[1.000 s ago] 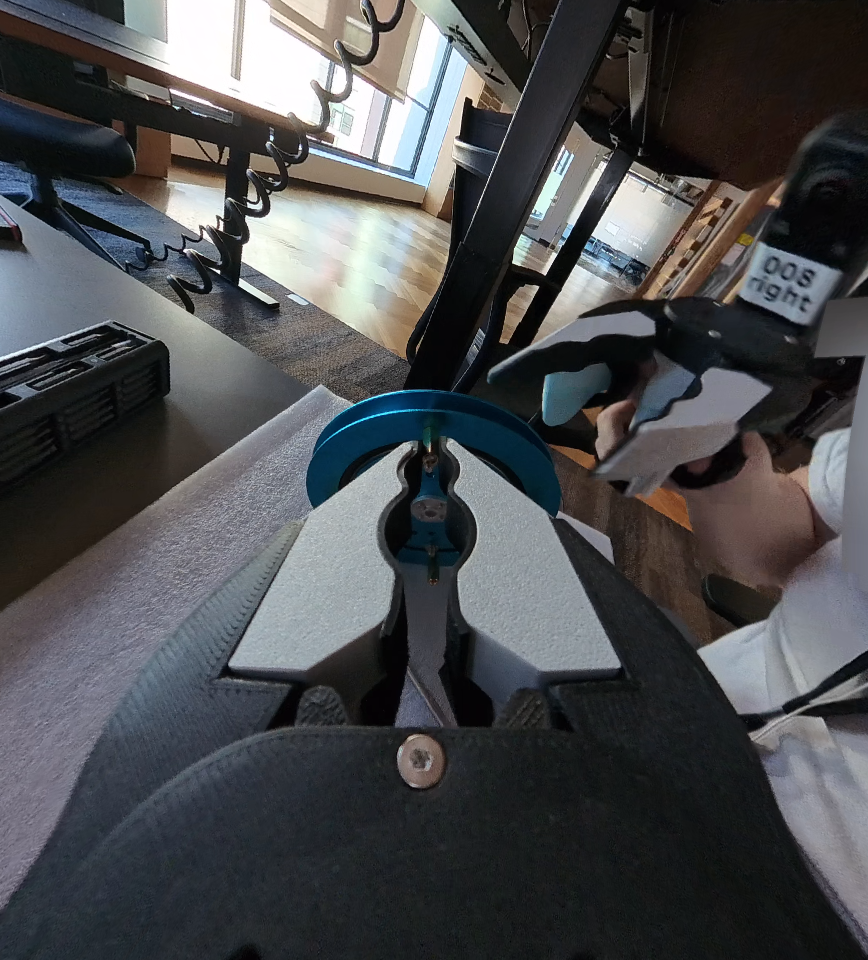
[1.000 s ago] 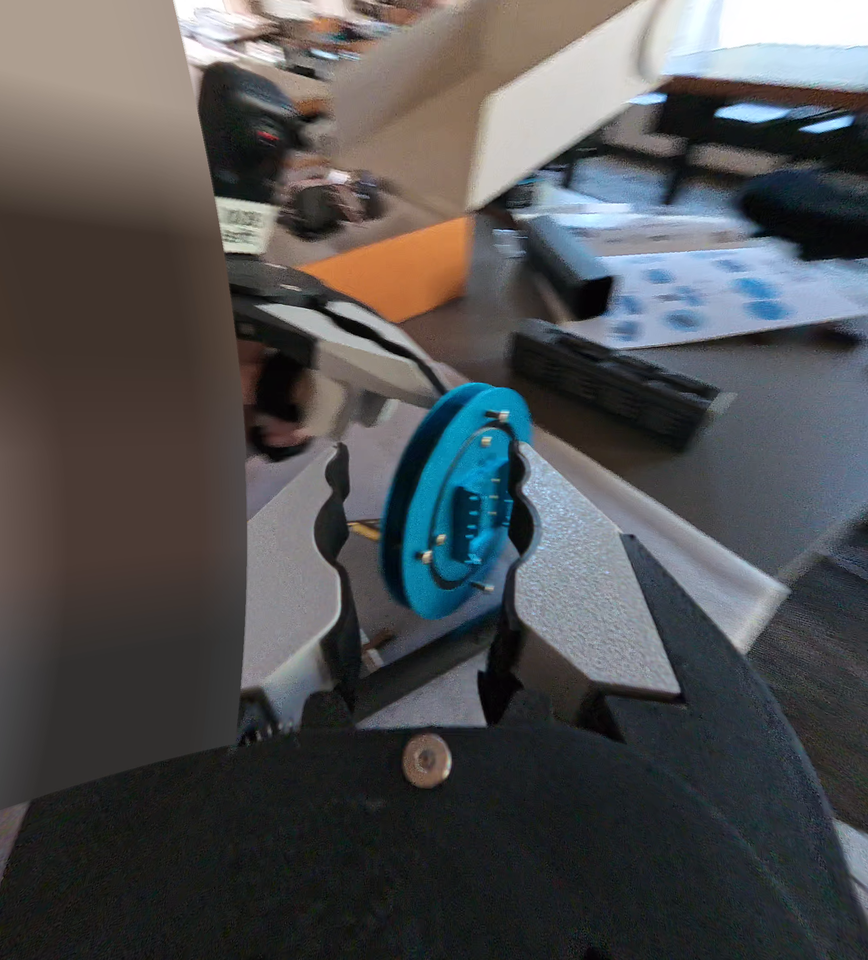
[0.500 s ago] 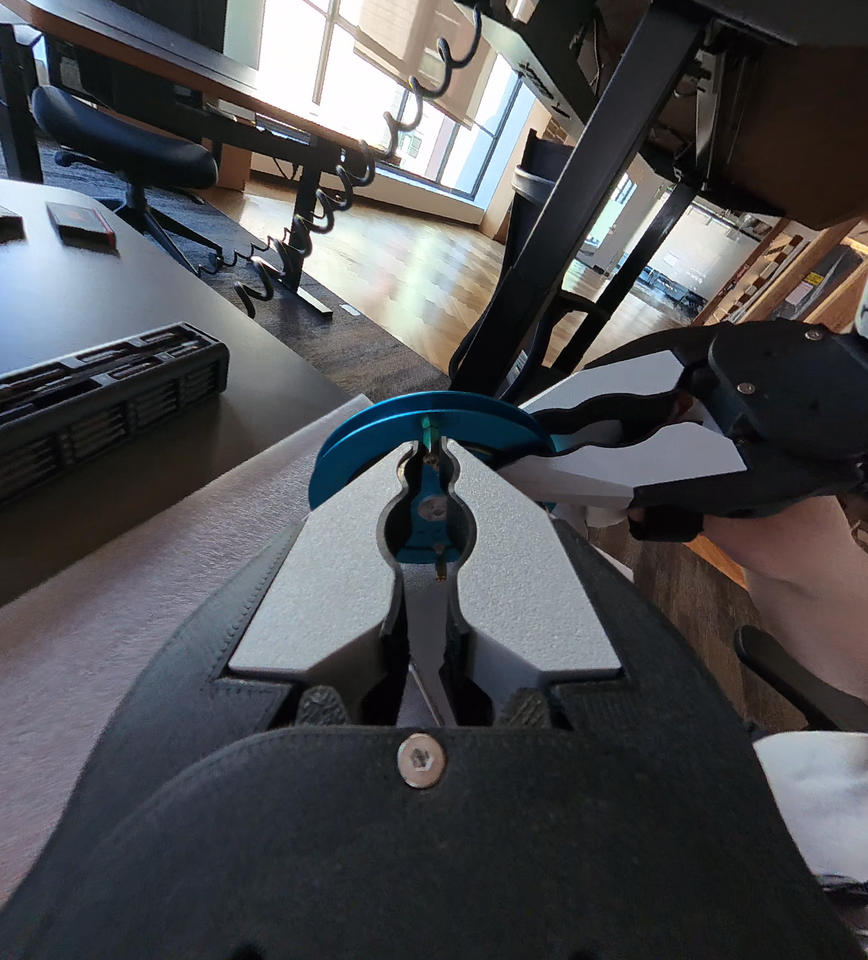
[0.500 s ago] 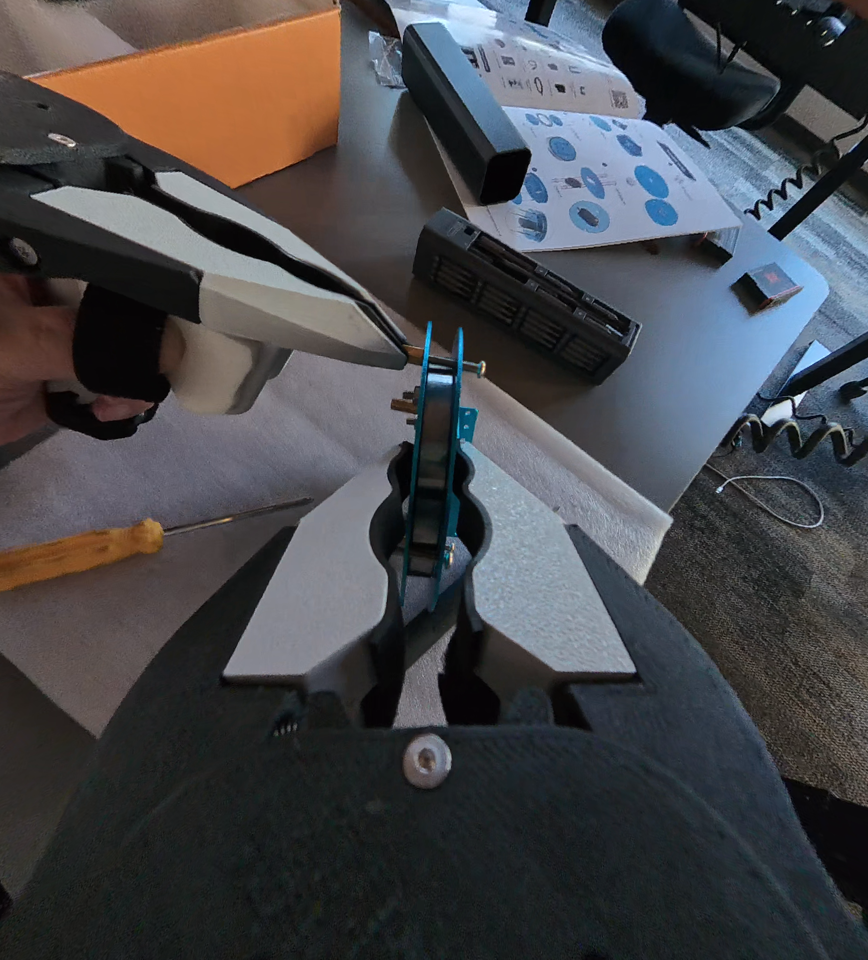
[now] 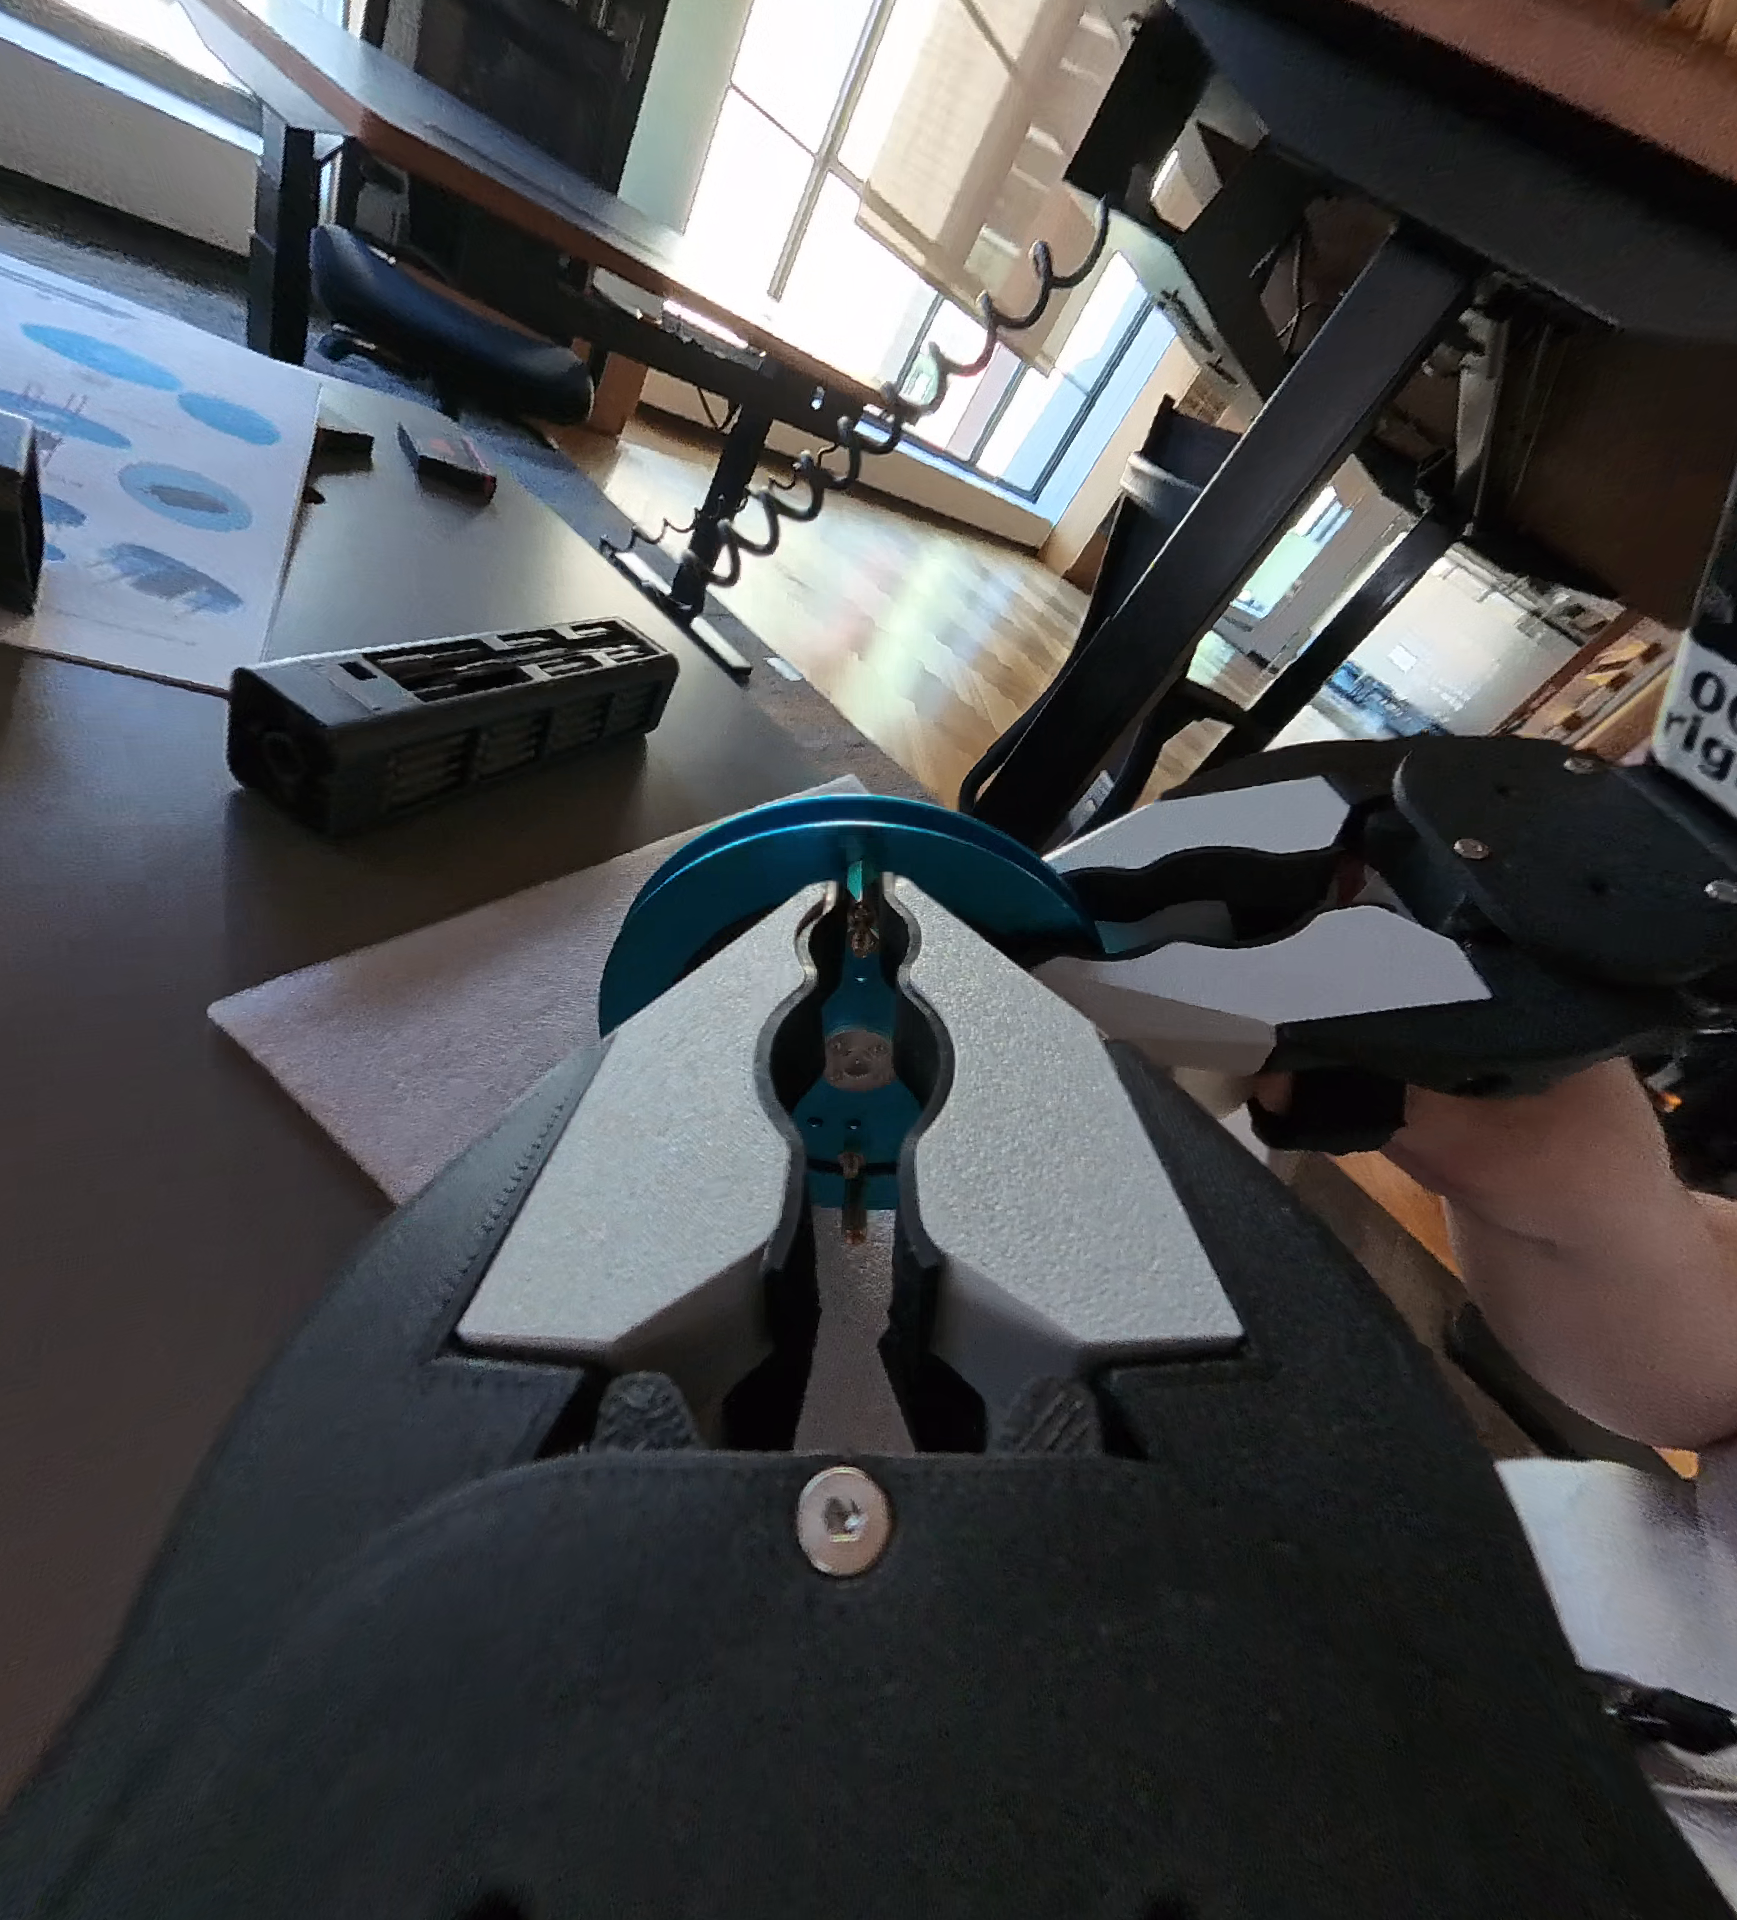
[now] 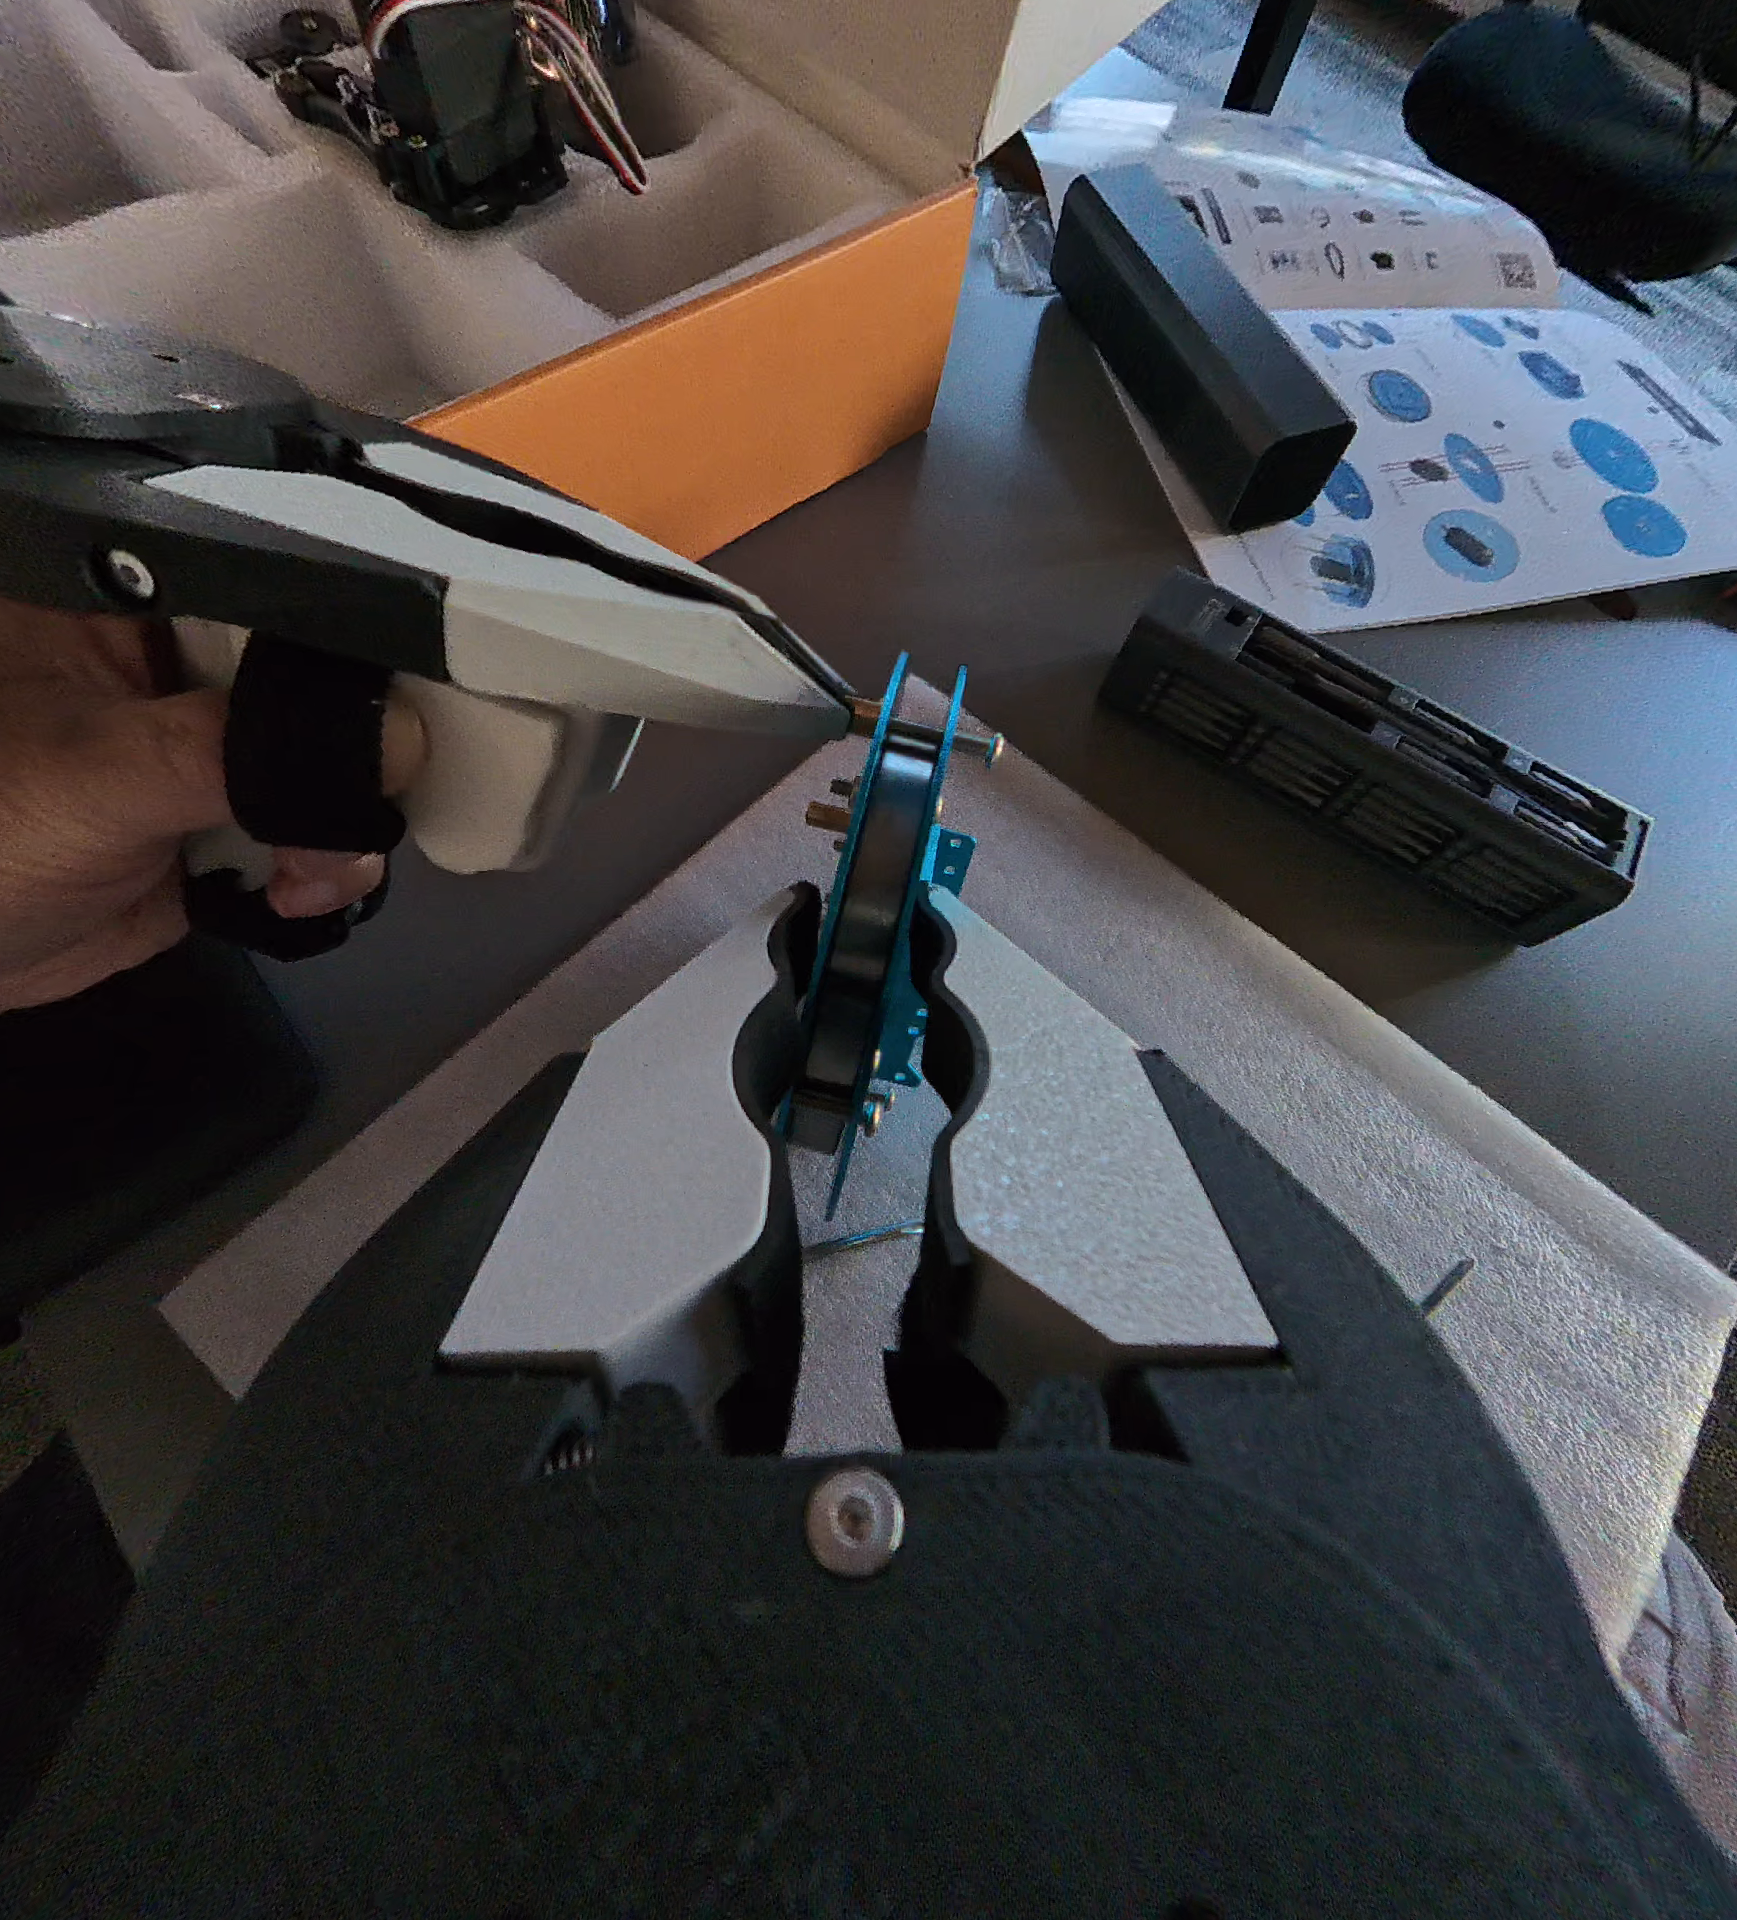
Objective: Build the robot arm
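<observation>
**Desk:** What has changed?

**Photographer:** Clamped now on the blue wheel (image 6: 893,727), the right hand-held gripper (image 6: 859,909) hung apart from it a second ago with its jaws spread. Half a second ago it already had this grip. The left wrist view has swung to take in more of the tabletop (image 5: 116,935).

**Desk:** Closest to the lens?

**Photographer:** The wheel stands on edge above a white foam sheet (image 6: 1311,1091). Its lower half is squeezed between the right gripper's fingers. A small dark screw (image 6: 1446,1283) lies loose on the foam to the right.

**Desk:** And the other tool?

**Photographer:** The left hand-held gripper (image 6: 833,707) is narrowed to a point. It appears pinched on the brass end of a bolt (image 6: 968,740) at the wheel's top rim. A person's hand (image 6: 33,790) holds it.

**Desk:** How finished does the wheel look?

**Photographer:** The bolt passes through both discs, but its head stands clear of the far one, so I'd judge it not drawn tight. A second brass post lower down looks seated, and a blue bracket is fixed to one face.

**Desk:** Farther back?

**Photographer:** A black slotted case (image 6: 1363,769) sits on the tabletop beyond the foam. Behind it are a printed sheet (image 6: 1570,447) under a black oblong box (image 6: 1186,343) and an open orange carton (image 6: 729,416) lined with grey foam.
</observation>
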Available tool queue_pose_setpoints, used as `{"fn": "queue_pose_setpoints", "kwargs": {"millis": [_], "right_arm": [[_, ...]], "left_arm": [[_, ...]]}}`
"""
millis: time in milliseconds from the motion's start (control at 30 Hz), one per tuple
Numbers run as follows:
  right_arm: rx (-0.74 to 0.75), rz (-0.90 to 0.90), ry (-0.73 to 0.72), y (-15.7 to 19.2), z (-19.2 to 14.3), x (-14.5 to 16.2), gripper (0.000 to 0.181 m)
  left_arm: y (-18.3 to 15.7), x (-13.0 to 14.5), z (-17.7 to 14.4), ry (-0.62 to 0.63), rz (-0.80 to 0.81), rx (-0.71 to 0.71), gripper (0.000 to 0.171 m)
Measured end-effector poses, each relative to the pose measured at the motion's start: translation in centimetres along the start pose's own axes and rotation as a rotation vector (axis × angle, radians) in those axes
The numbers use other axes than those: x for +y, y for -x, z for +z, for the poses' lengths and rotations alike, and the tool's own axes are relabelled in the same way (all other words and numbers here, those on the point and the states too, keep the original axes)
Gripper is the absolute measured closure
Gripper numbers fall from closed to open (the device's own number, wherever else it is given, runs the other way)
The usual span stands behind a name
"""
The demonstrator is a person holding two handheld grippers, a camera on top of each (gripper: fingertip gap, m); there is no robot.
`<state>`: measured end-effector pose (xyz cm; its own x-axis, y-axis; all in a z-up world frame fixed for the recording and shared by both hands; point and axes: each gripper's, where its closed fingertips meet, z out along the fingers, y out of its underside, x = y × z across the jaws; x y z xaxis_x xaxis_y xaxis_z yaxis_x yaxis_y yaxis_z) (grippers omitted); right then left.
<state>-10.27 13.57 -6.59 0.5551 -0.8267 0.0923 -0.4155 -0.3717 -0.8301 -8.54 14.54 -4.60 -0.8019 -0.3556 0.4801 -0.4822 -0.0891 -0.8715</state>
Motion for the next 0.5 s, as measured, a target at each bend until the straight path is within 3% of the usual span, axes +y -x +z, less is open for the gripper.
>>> {"fn": "queue_pose_setpoints", "kwargs": {"millis": [233,333,500], "right_arm": [[-0.153,0.024,-0.028,1.8,-1.3,0.4,0.149],[-0.249,0.047,-0.105,1.6,-2.3,-0.4,0.146],[-0.388,-0.146,-0.257,-0.8,-4.7,-1.1,0.146]], "left_arm": [[-1.1,0.4,-0.5,0.019,0.024,0.083,0.167],[-1.6,0.5,-0.4,0.047,0.066,0.110,0.168],[-2.1,0.7,-0.4,0.101,0.111,0.143,0.168]]}}
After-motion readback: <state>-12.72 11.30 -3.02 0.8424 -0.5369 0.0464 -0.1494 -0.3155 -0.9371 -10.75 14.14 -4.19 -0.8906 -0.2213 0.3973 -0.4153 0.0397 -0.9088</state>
